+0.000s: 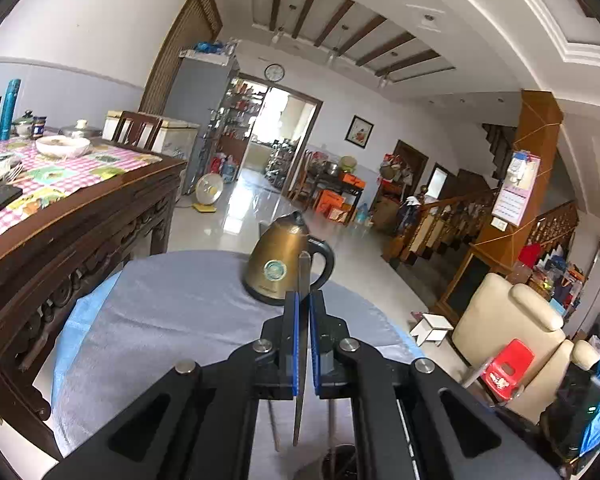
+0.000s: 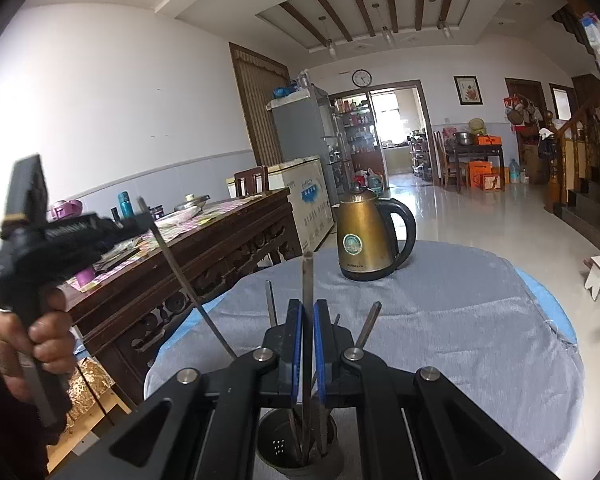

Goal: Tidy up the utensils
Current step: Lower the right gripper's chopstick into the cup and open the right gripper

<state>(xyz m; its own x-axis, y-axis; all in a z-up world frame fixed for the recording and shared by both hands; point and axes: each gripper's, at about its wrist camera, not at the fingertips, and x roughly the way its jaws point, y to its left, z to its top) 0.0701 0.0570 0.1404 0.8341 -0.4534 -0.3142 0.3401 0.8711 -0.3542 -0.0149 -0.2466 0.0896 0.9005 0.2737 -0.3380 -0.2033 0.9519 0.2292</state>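
Observation:
My left gripper [image 1: 303, 298] is shut on a flat metal utensil handle [image 1: 303, 276] that stands upright, its lower end hanging above a dark holder [image 1: 338, 460] at the bottom edge. In the right wrist view the left gripper [image 2: 142, 210] is seen at the left, held in a hand, with its long utensil [image 2: 192, 288] slanting down toward the holder. My right gripper [image 2: 307, 308] is shut on another upright metal utensil [image 2: 308, 280] whose lower end is inside the dark perforated utensil holder [image 2: 284, 446]. Other utensil handles [image 2: 270, 300] stand in that holder.
A bronze electric kettle [image 2: 364, 236] stands at the far side of the round table with a grey cloth [image 2: 460, 320]. A carved wooden table [image 2: 220, 240] with dishes is to the left. A cream armchair [image 1: 512, 328] and red stool [image 1: 506, 368] are to the right.

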